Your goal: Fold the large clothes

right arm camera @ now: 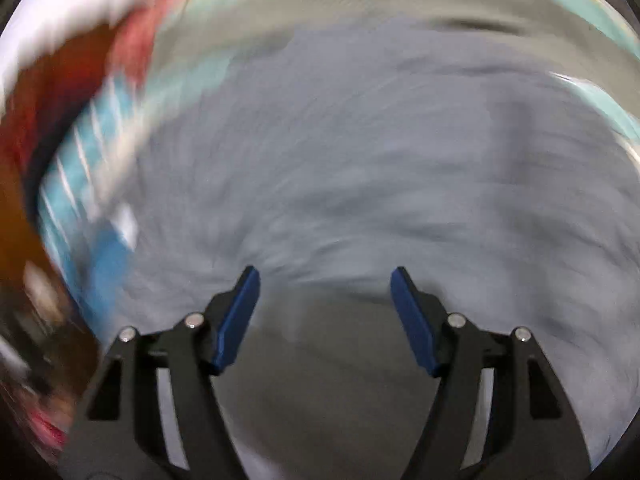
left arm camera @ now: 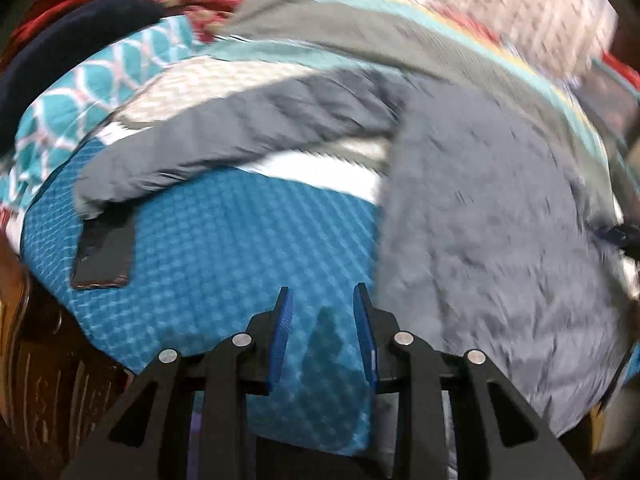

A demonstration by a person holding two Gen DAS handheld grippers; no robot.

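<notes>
Left wrist: grey garment (left arm camera: 480,208) rumpled, sleeve outstretched over blue bedspread (left arm camera: 224,248); both grippers' jaws spread, empty.

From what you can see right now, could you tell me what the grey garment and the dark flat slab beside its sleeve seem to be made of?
Grey garment: seemingly thin matte woven fabric, finely crinkled. Dark slab: rigid, glossy, possibly glass or plastic; blur leaves it open.

Both wrist views steeply downward, close over one grey garment (left arm camera: 500,220).
</notes>
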